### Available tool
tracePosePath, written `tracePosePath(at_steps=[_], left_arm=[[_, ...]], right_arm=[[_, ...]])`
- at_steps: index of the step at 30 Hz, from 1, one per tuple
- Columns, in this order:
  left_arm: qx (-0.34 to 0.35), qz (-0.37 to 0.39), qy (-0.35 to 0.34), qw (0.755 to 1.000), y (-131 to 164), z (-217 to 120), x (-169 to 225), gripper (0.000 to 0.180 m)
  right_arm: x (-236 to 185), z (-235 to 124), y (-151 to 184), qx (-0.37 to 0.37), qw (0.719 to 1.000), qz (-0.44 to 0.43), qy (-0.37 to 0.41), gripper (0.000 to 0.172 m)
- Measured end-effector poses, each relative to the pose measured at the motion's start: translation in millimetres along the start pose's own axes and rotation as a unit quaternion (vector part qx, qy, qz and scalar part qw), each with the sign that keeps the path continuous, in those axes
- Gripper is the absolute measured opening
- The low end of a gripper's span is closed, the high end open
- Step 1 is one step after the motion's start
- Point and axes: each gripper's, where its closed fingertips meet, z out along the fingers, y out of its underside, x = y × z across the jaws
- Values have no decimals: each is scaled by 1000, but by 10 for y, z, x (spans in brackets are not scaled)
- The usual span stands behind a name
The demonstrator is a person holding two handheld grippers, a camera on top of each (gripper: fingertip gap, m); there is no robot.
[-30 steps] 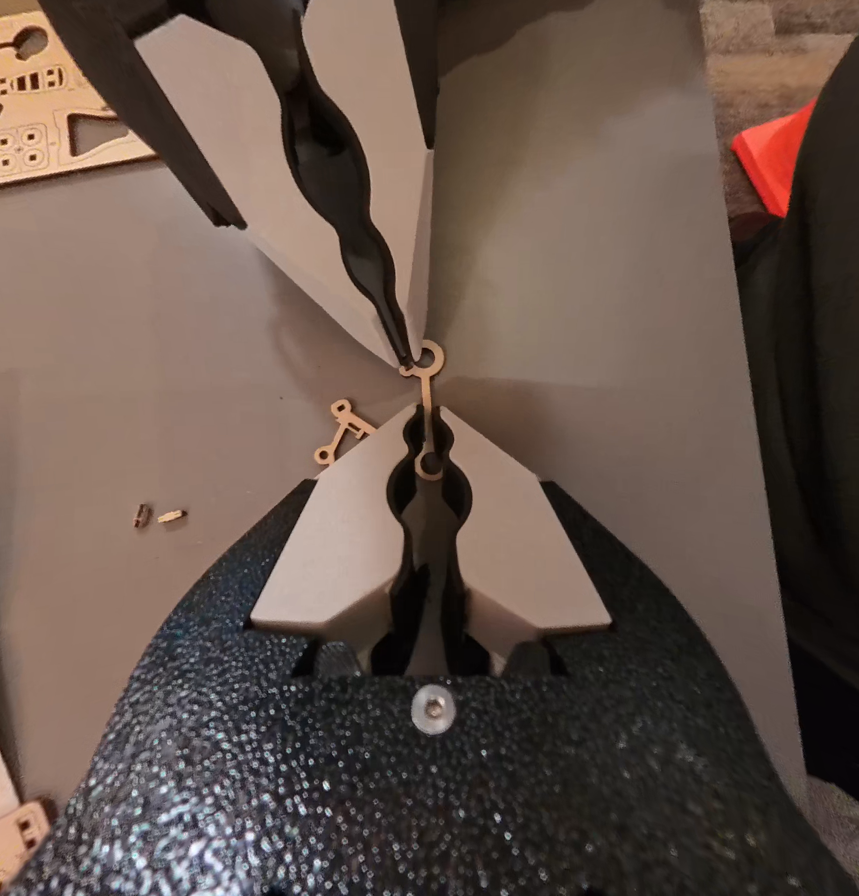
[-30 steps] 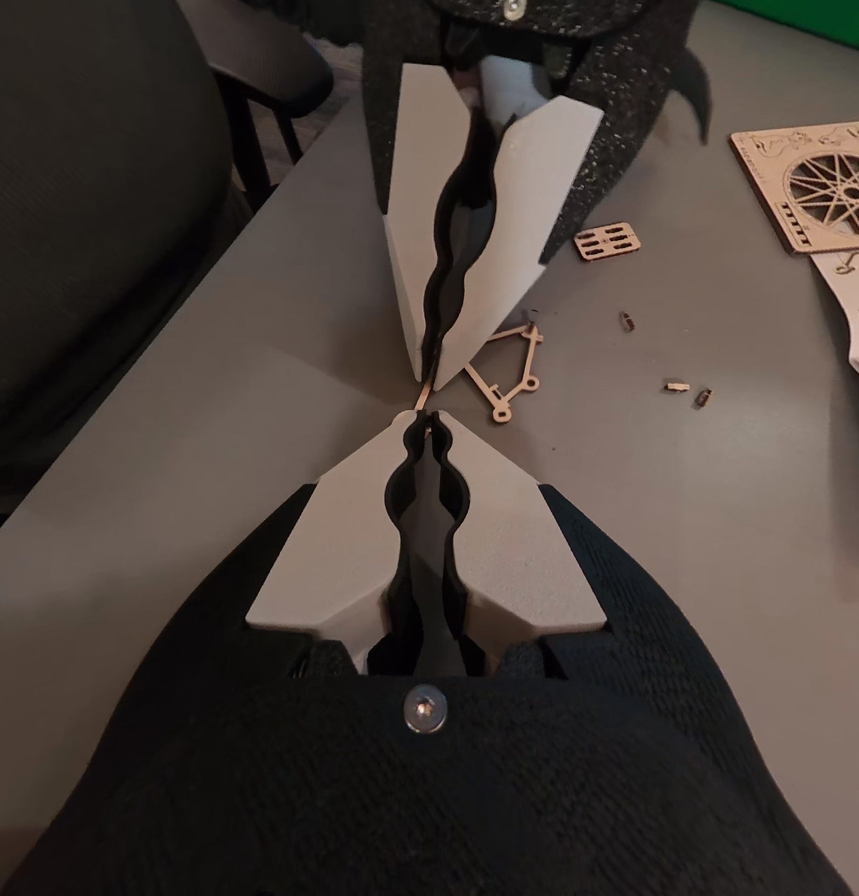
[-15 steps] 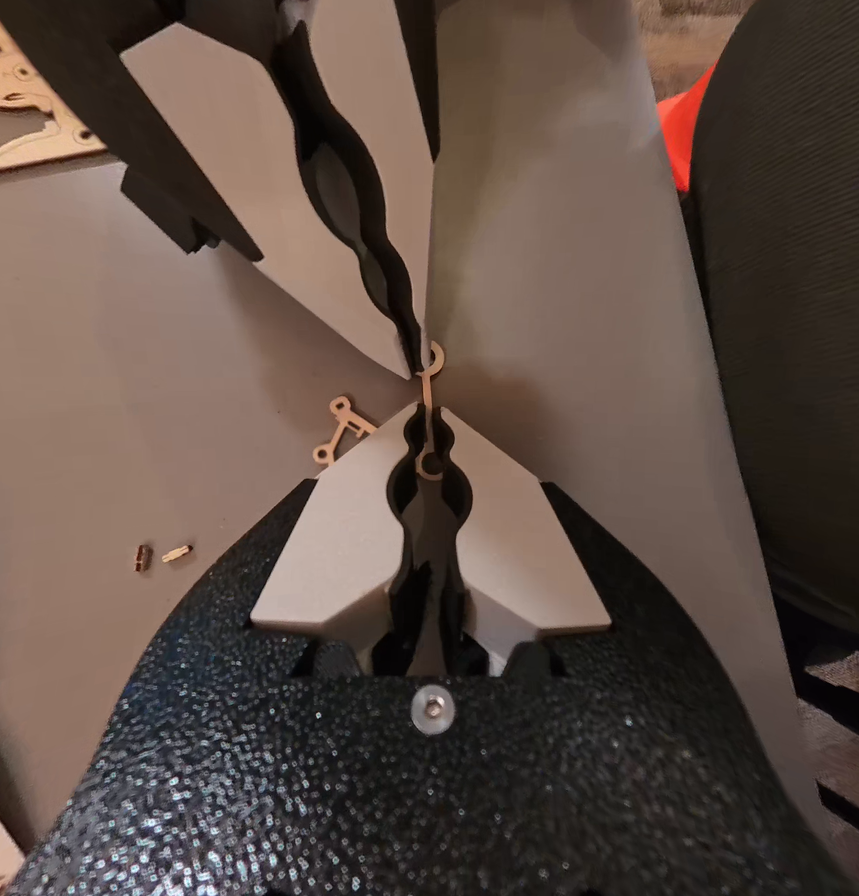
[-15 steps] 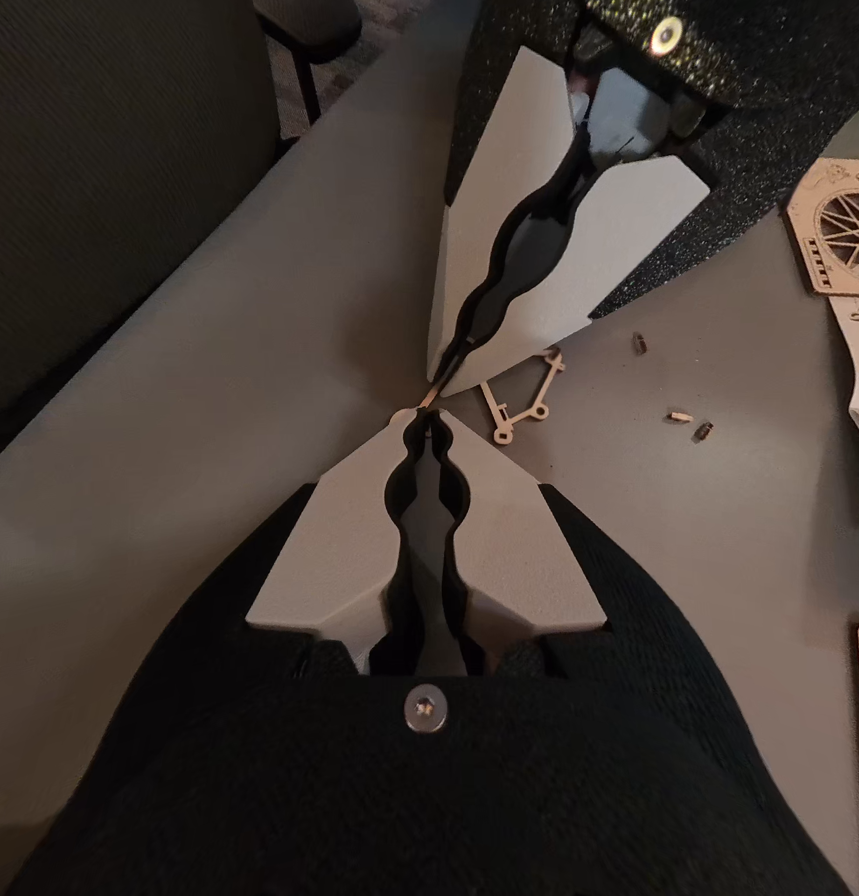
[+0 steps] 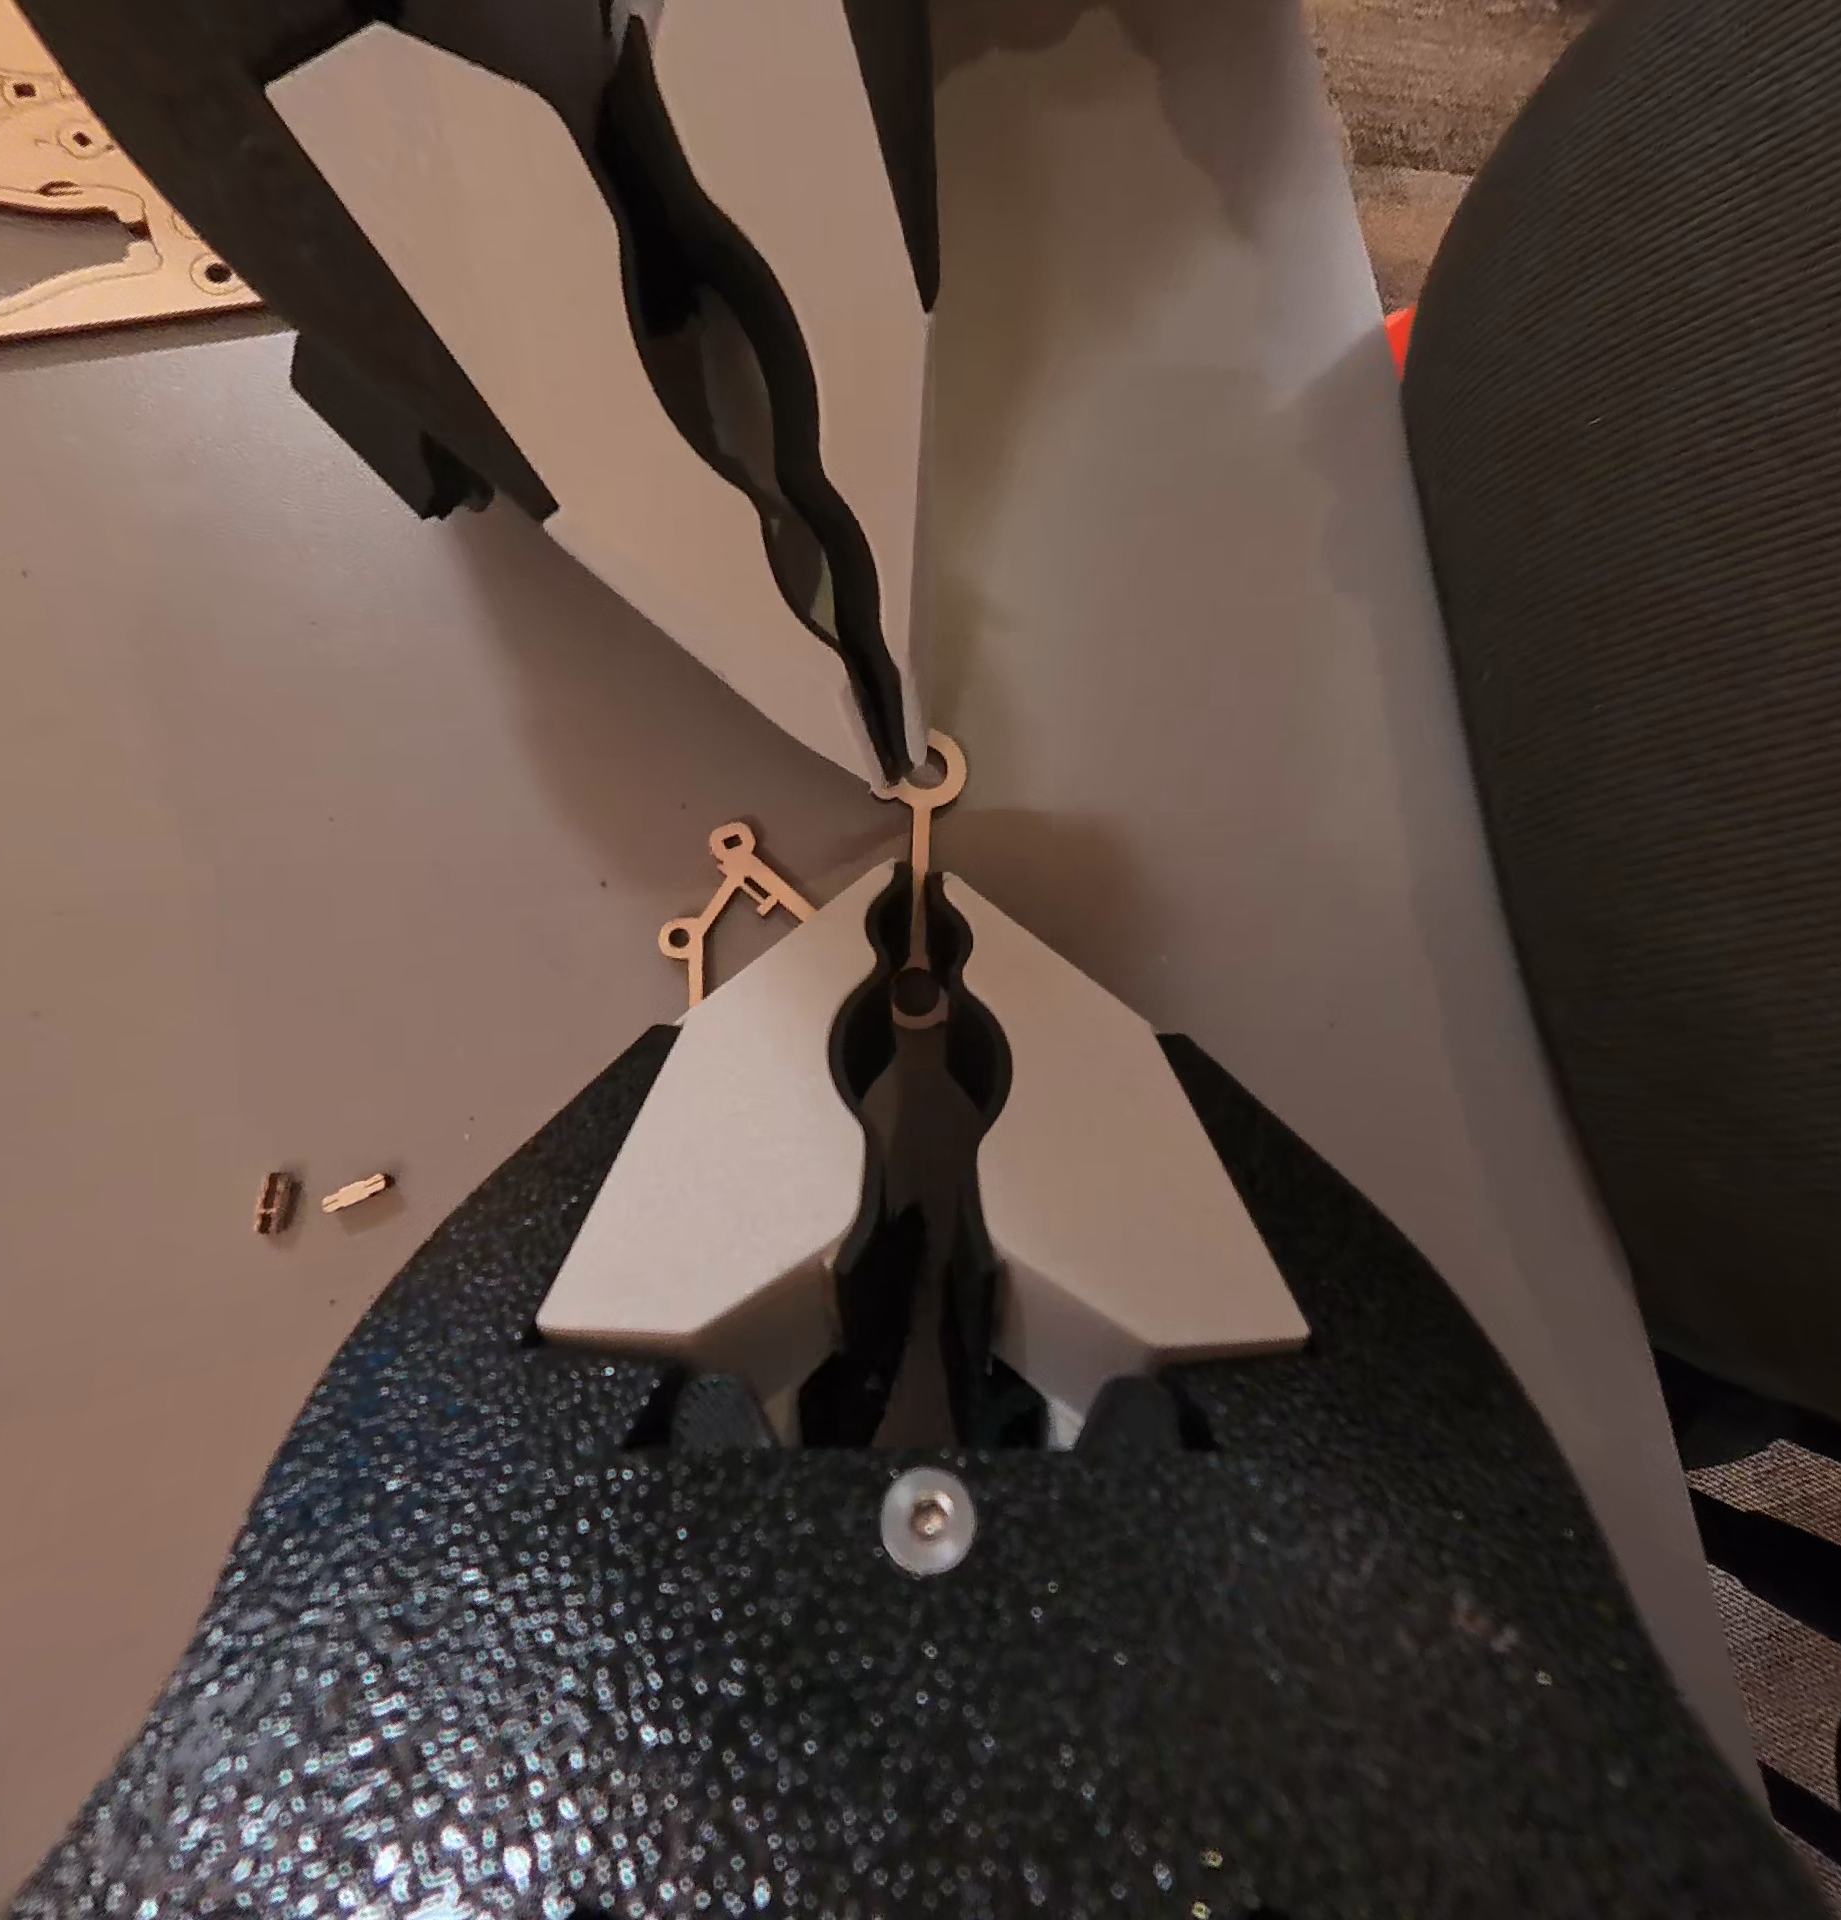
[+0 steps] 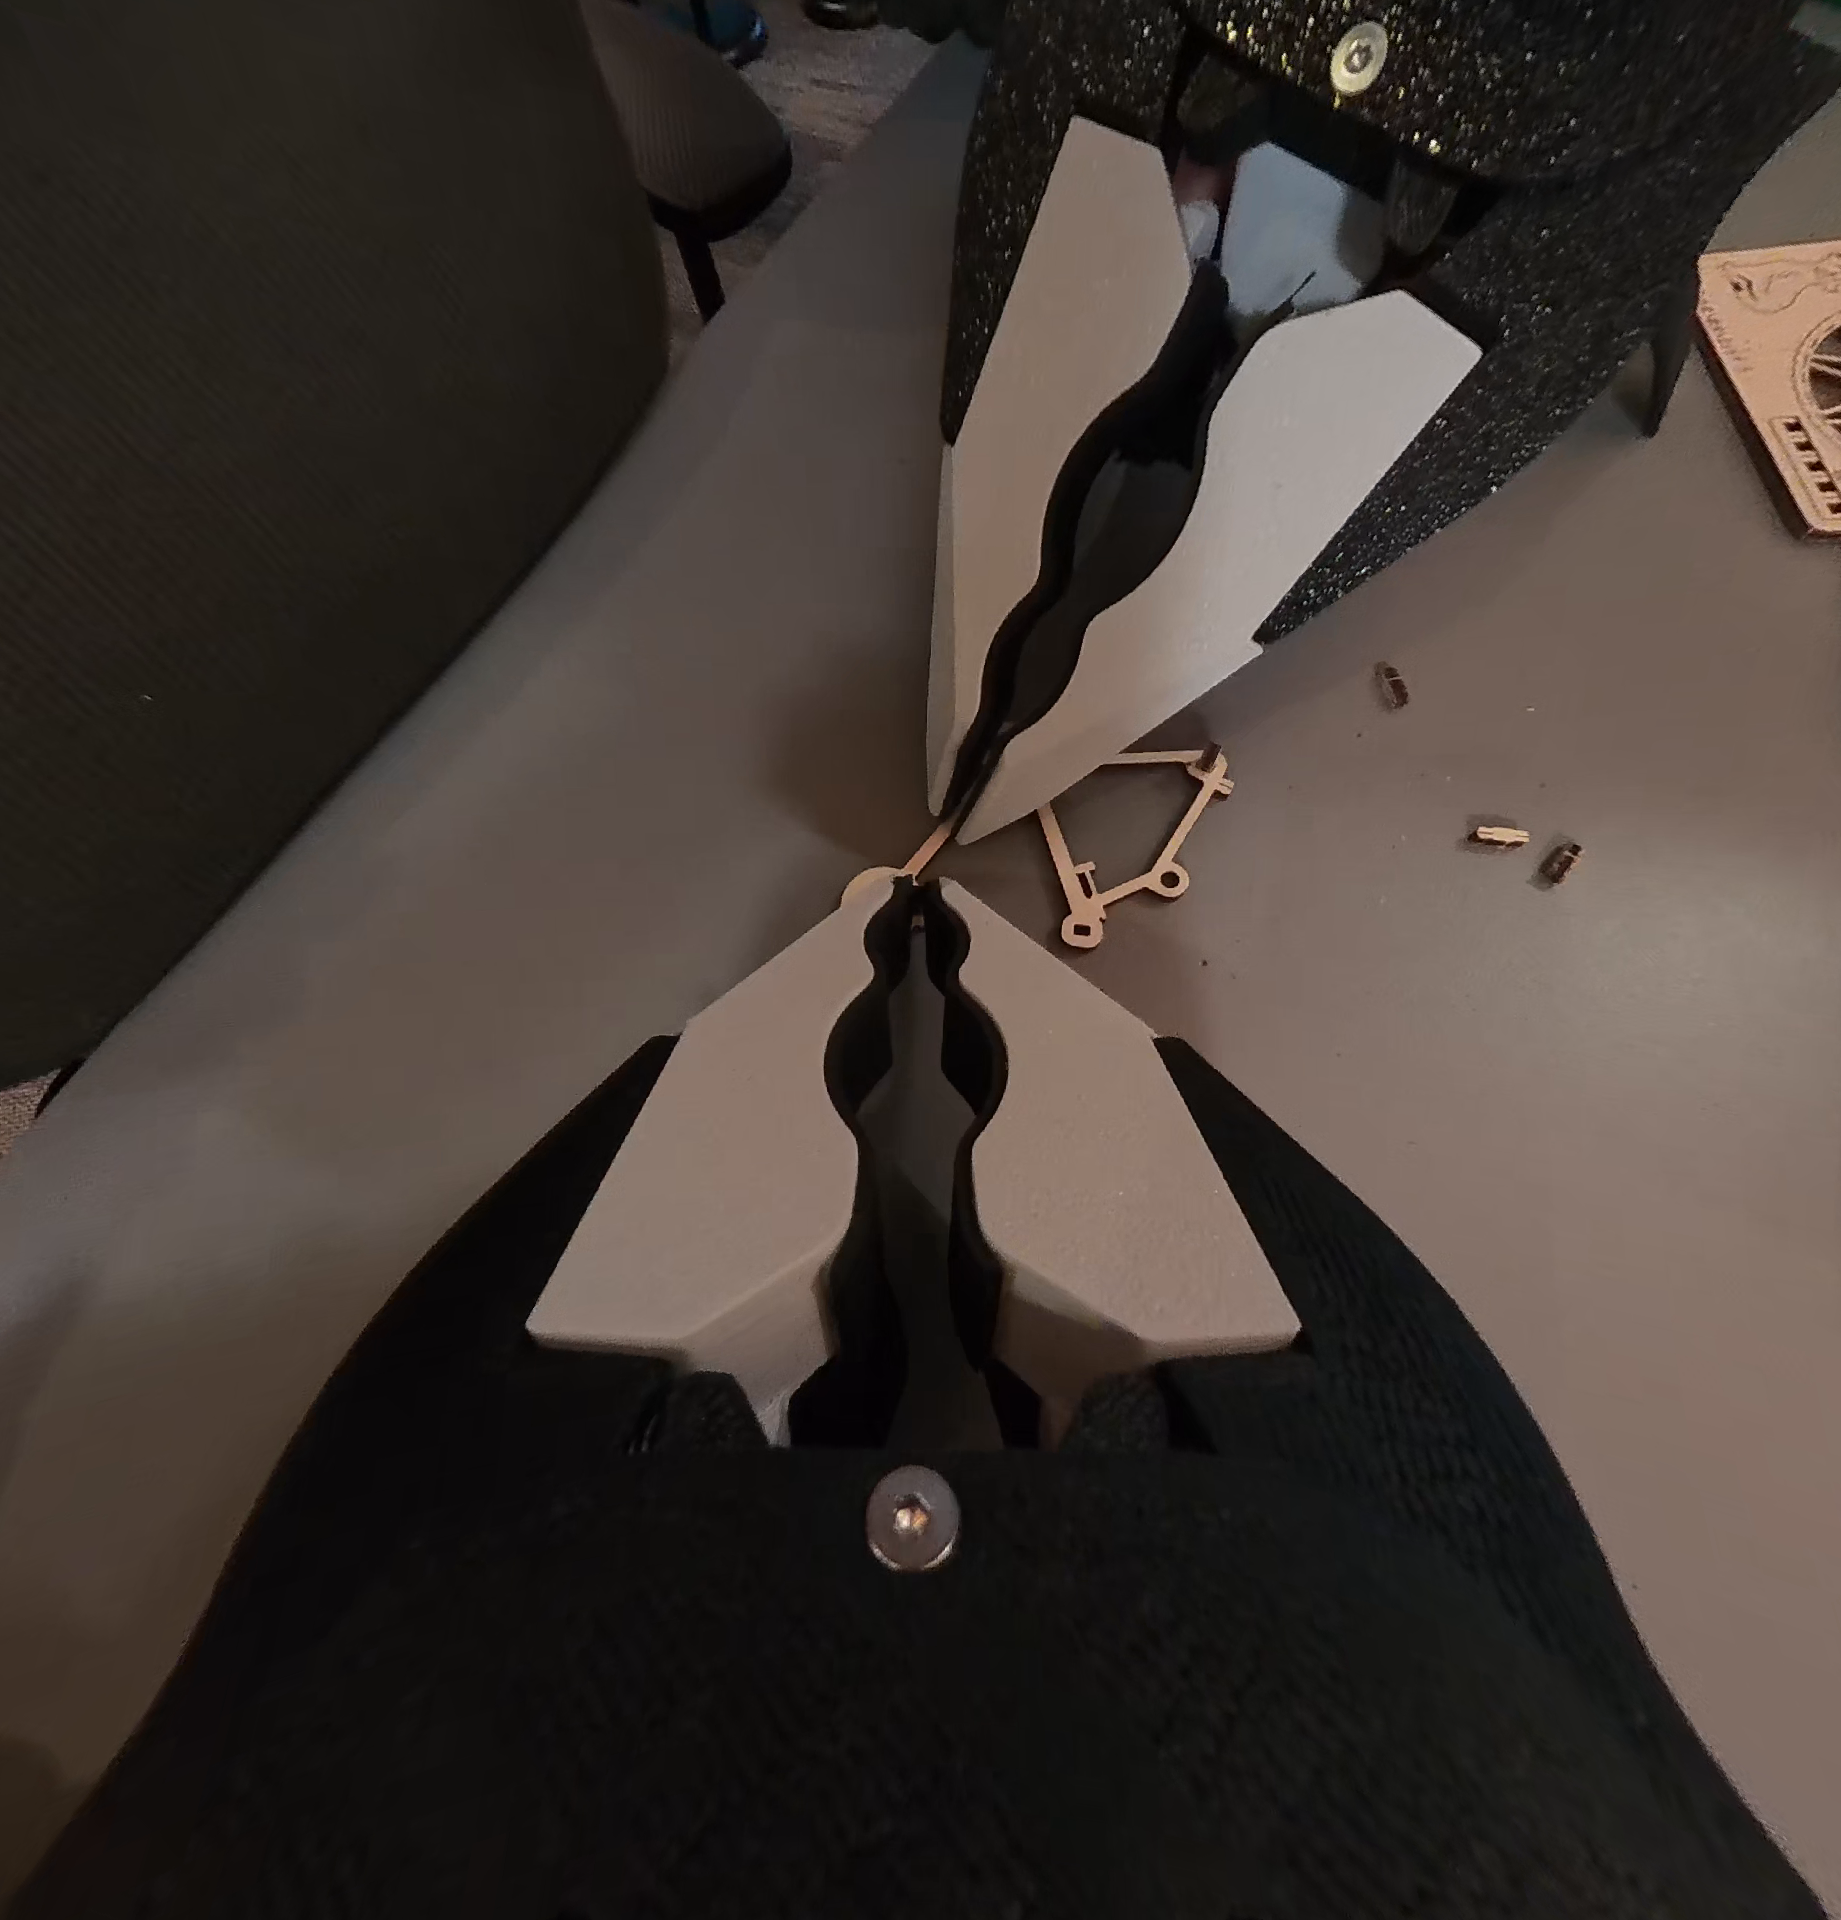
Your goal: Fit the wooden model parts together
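My left gripper (image 5: 916,883) is shut on a thin wooden link (image 5: 921,831) with a ring at each end. One ring sits inside the jaws; the other ring (image 5: 942,774) sticks out ahead. My right gripper (image 5: 895,764) comes in from above, shut, with its tips at that far ring. In the right wrist view my right gripper (image 6: 918,888) pinches a tiny wooden pin (image 6: 911,883) against the ring (image 6: 862,888). The link (image 6: 931,852) runs up into the left gripper (image 6: 957,816). Both hover just above the grey table (image 6: 1415,1143).
A flat wooden frame part (image 6: 1134,862) lies on the table just right of the tips, and also shows in the left wrist view (image 5: 729,894). Small loose pins (image 6: 1498,834) lie further right. Laser-cut wooden sheets (image 6: 1809,416) lie at the table's far side. A dark chair (image 6: 272,416) stands beyond the table edge.
Both grippers stayed shut and tip to tip. The left kept its hold on the link. The two grippers turned relative to each other, and the far ring now shows beside my right fingertips.
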Motion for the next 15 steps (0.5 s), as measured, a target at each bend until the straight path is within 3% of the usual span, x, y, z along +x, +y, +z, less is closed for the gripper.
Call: tracePosePath(at_steps=[1,15], left_arm=[[1,-2,1,1000,0,0,0,0],[10,-25,-1,1000,-1,1,-3,0]], right_arm=[[-1,0,2,0,1000,1,0,1],[3,-14,38,-5,999,19,47,1]])
